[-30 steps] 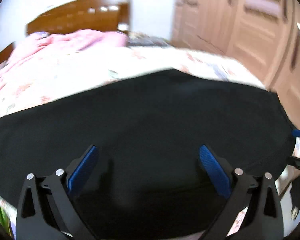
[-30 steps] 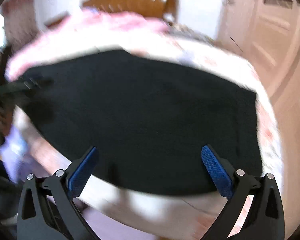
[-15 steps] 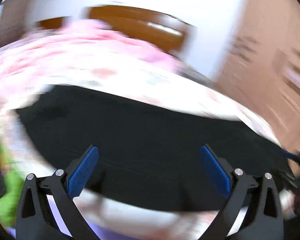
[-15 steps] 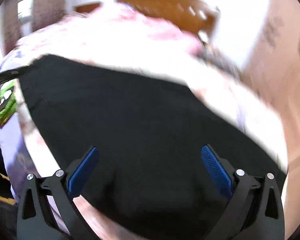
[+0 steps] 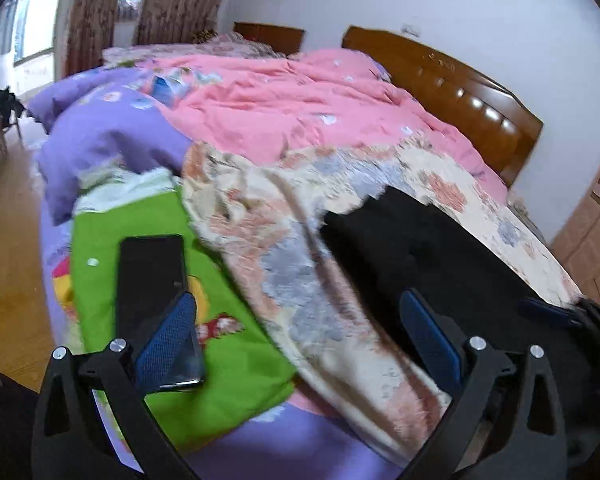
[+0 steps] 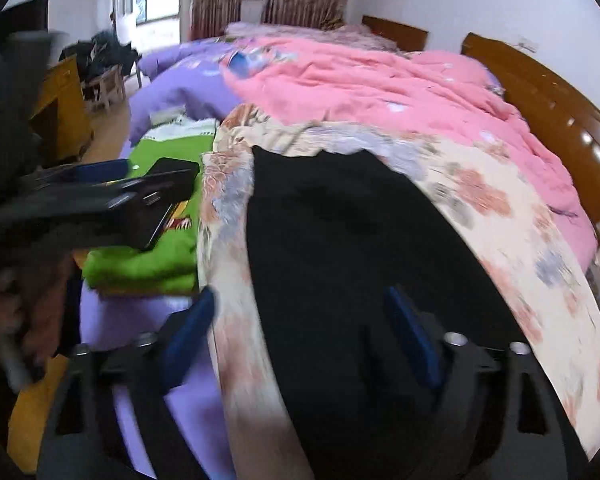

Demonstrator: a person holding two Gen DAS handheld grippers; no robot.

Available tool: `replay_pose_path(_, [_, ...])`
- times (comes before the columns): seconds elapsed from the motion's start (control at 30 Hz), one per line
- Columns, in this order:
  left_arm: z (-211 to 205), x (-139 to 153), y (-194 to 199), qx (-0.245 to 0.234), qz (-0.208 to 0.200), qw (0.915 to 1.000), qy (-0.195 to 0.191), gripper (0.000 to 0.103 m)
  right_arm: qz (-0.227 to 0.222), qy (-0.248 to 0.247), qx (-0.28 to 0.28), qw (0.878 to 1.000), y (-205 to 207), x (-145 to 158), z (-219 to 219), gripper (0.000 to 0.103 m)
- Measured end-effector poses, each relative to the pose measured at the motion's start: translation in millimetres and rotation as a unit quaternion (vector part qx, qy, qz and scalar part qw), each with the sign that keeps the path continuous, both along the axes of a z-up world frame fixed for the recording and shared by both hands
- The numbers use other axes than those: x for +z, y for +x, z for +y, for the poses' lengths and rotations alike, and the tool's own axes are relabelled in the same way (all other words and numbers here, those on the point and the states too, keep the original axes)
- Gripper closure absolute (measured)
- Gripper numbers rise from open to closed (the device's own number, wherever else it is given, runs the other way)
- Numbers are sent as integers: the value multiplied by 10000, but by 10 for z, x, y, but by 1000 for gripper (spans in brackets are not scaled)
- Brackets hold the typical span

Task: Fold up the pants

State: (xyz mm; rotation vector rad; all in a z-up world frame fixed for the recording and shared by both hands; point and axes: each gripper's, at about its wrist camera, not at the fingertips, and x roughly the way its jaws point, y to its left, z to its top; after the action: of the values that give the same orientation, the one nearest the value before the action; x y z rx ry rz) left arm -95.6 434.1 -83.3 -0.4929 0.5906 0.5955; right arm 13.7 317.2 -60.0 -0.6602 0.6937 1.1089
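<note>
Bed point(image 5: 440, 184) under pink quilt point(image 5: 300, 104), black pants point(image 6: 340, 248) flat on floral blanket point(image 5: 300, 280), left claw point(image 5: 296, 332) spread above phone point(image 5: 152, 280), right claw point(image 6: 300, 332) spread, just closing, over pants edge, nothing pinched

One black pants point(image 6: 340, 248); one phone point(image 5: 152, 280); one green cloth point(image 5: 220, 360); one floral blanket point(image 5: 300, 280); one pink quilt point(image 5: 300, 112); two hand-held grippers: left hand-held gripper point(image 5: 300, 340), right hand-held gripper point(image 6: 300, 336).

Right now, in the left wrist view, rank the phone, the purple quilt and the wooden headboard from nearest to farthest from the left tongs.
1. Phone, on the green cloth, behind the left finger of the left tongs.
2. Purple quilt, farther up the bed, left.
3. Wooden headboard, against the far wall, upper right.
</note>
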Motion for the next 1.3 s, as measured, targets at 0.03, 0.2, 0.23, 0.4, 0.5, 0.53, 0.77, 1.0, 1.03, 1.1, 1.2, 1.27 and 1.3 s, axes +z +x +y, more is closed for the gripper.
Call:
replay_pose_path(0.03, [49,14,-30,103,-38,9999,29,2,78,13,3,10000,52,-42,123,26])
replay_pose_path(0.2, [285,-7,-210,381,-95,9992,-41,2,161,-96,-117,9998,65,-221,271,27])
replay_pose_path(0.23, [330,-15,-217,403,-96,9991,-56,2,138,-127,-119,9998,45,-265,336,27])
replay_pose_path(0.4, [371,-104,-252,389,-82,9989,-258,2,-191,-374,-122,9990,16,-482,546,27])
replay_pose_path(0.5, [370,-159,-225,354,-79,9986,-382,2,-295,-288,-75,9991,-9,-494,519,45])
replay_pose_path(0.53, [361,-157,-215,327,-105,9985,-427,2,-143,-120,-58,9998,19,-444,468,50])
replay_pose_path(0.77, [275,-72,132,-620,-613,9893,-1170,2,941,991,-186,9904,311,-160,100,72])
replay_pose_path(1.0, [397,131,808,-1582,-1424,9489,-2329,2,1271,1562,-199,9793,396,-96,-94,72])
replay_pose_path(1.03, [418,150,953,-1682,-1377,9468,-2372,2,1255,1572,-193,9794,393,-93,-92,72])
replay_pose_path(1.1, [454,127,1152,-1594,-1098,9516,-2388,2,1196,1606,-163,9796,366,-73,-91,72])
replay_pose_path(1.2, [506,0,1384,-1518,-923,9506,-2546,2,1087,1724,-207,9788,351,-35,-120,81])
replay_pose_path(1.27, [544,-65,1430,-1492,-918,9494,-2607,2,1141,1801,-267,9766,377,-22,-146,82])
replay_pose_path(1.3, [552,-87,1460,-1531,-923,9487,-2608,2,1196,1757,-282,9767,394,-33,-132,82])
